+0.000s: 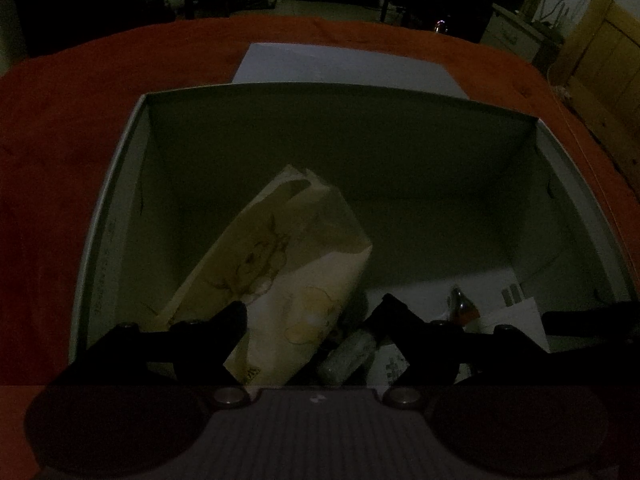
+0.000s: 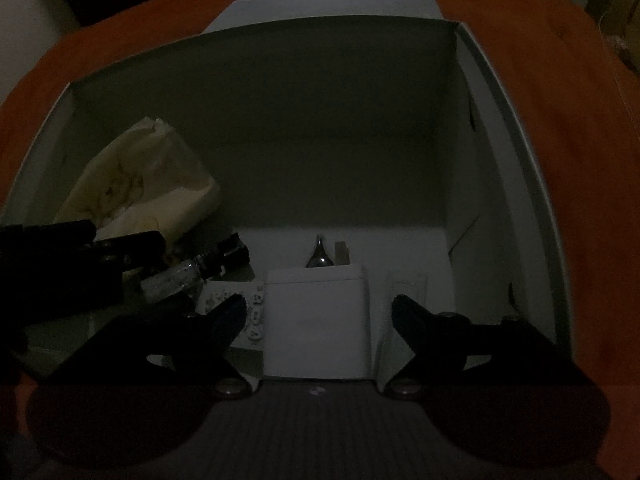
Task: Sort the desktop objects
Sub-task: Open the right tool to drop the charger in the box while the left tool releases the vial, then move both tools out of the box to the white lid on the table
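Red cloth (image 1: 80, 120) fills the upper part of both views, and dead centre sits the open white box (image 1: 132, 152), its walls climbing toward the top of the frame with a flat white sheet (image 1: 344, 60) behind its far wall. Down in the left wrist view, the left gripper (image 1: 312, 308) hangs over the box with its jaws spread wide, and the cream tissue pack (image 1: 288, 264) leans between them, tilted up toward the middle of the frame; the pads are not pressing on it. Lower right of that pack lies a pale cylinder (image 1: 352, 356), with a shiny teardrop-shaped object (image 1: 460, 304) further right (too dim to name). Over to the right wrist view: the right gripper (image 2: 320, 308) is also spread, with a white rectangular box (image 2: 320, 320) lying flat between its fingers, not pinched. A remote control (image 2: 236, 300) sits just left of that, and the tissue pack shows at mid left.
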Action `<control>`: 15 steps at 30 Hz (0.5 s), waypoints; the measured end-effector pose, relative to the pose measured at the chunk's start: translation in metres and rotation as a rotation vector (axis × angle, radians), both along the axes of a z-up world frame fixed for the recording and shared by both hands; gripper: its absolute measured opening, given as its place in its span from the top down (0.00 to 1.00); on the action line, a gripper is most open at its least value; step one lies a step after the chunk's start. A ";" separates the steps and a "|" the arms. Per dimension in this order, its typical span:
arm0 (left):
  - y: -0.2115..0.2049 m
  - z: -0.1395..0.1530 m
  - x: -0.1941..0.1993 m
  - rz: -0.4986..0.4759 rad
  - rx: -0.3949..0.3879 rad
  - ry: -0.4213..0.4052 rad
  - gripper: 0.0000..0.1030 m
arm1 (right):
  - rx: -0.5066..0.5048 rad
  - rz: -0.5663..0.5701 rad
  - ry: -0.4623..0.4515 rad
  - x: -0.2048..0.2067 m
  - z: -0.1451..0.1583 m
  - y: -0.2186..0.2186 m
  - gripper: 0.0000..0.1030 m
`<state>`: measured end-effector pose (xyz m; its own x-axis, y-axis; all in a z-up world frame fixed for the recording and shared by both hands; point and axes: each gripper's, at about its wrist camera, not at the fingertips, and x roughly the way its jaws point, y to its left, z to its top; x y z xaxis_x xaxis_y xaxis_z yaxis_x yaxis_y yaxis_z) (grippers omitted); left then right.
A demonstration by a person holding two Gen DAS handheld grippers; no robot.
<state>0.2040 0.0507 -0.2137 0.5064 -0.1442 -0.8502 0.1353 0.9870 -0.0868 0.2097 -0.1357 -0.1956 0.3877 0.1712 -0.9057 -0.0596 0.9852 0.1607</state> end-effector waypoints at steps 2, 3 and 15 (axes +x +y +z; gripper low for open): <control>0.000 0.000 0.000 0.001 -0.003 0.001 0.26 | 0.000 0.014 0.000 -0.003 0.000 -0.006 0.20; 0.000 0.001 -0.001 0.004 -0.005 0.003 0.24 | -0.003 0.037 -0.002 -0.007 0.000 -0.013 0.20; 0.013 0.083 -0.015 0.037 -0.082 -0.170 0.00 | 0.104 0.029 -0.131 -0.010 0.067 -0.036 0.19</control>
<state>0.1893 0.0633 -0.1310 0.6476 -0.1881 -0.7384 0.1188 0.9821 -0.1459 0.1999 -0.1718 -0.1286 0.4947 0.2742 -0.8247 -0.1145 0.9612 0.2509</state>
